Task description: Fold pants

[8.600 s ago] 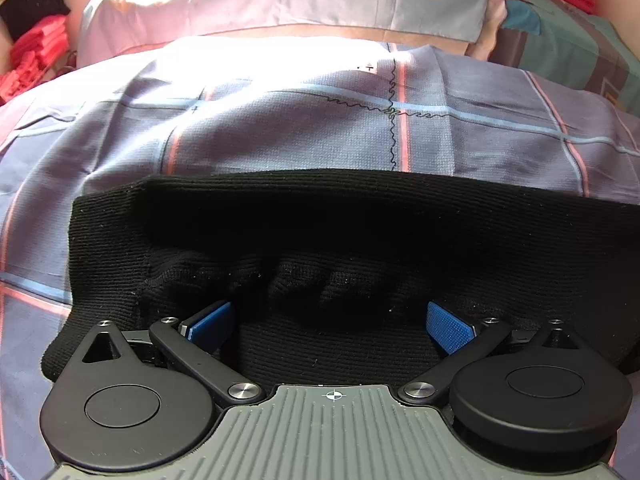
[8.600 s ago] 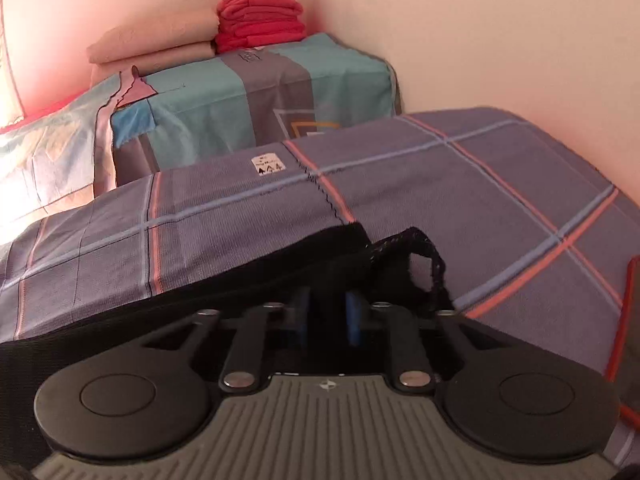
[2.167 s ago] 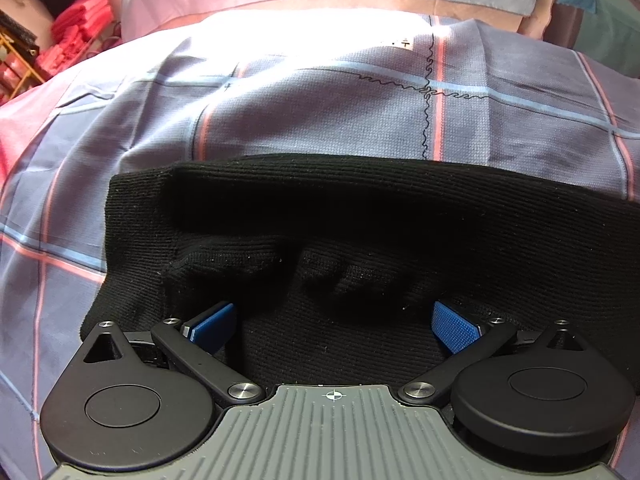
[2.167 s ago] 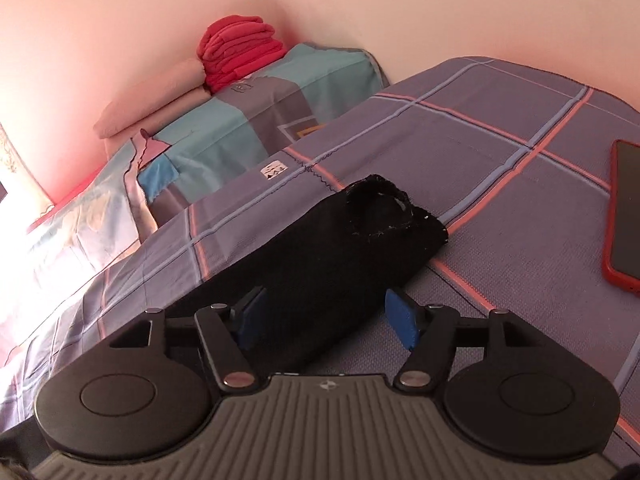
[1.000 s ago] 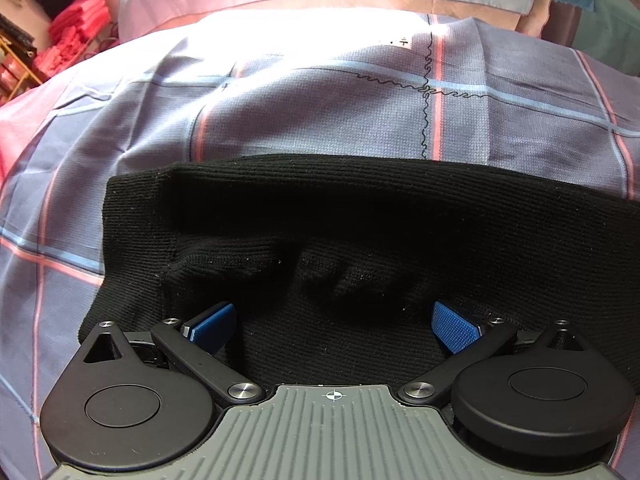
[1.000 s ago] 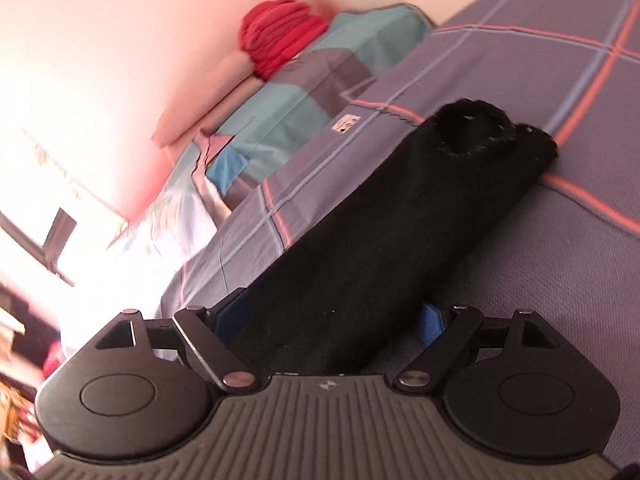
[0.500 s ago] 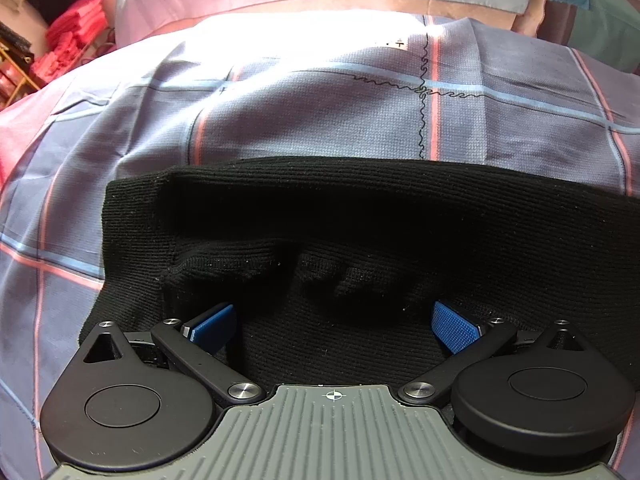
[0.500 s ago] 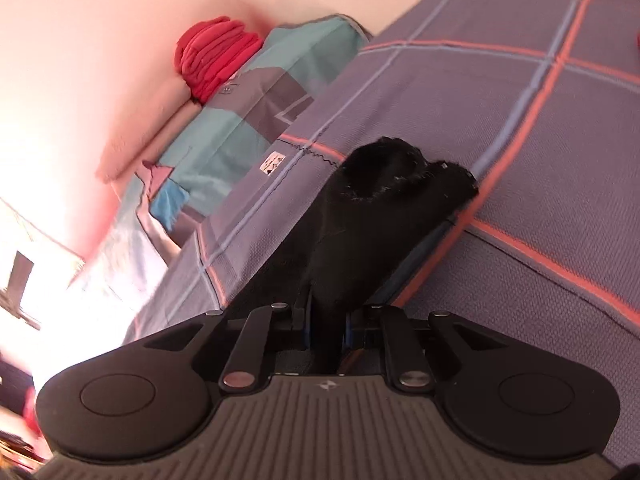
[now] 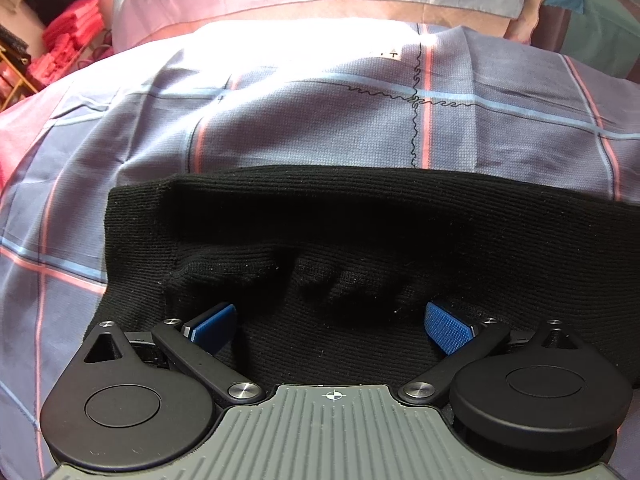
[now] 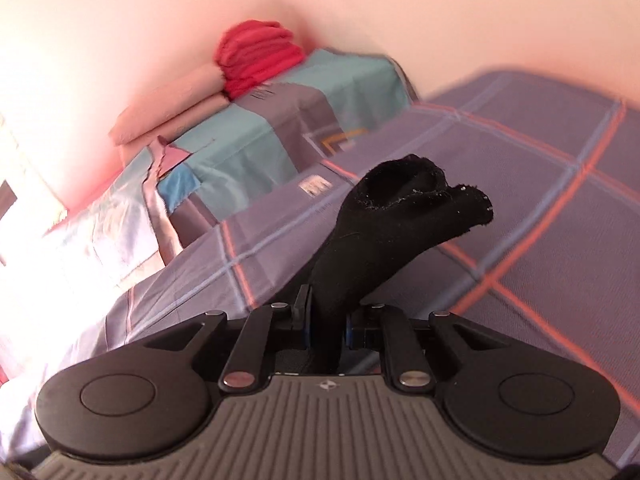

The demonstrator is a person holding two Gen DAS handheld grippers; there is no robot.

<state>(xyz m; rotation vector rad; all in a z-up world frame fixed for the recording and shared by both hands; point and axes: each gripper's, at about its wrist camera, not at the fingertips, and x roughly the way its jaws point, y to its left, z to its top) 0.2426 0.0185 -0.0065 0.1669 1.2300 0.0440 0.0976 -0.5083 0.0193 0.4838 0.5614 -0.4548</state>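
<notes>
A: Right hand-held gripper (image 10: 326, 326): jaws have just been closing, now pinched tight on the black pants (image 10: 384, 240), cuff end sticking up off the bed (image 10: 560, 200).

B: Left hand-held gripper (image 9: 330, 326)?

A: Jaws wide apart, blue pads (image 9: 446, 328) either side of the cloth, not pressing. Holds nothing, just hovers low over the other end of the pants (image 9: 360, 216), which lies flat on the checked sheet.

B: So the step is carrying the cuff end over?

A: Looks like it. My call: lift high enough to clear the lower layer, sweep toward the left end, line up edges before letting go. Left one could pin the cloth so it doesn't drag.
</notes>
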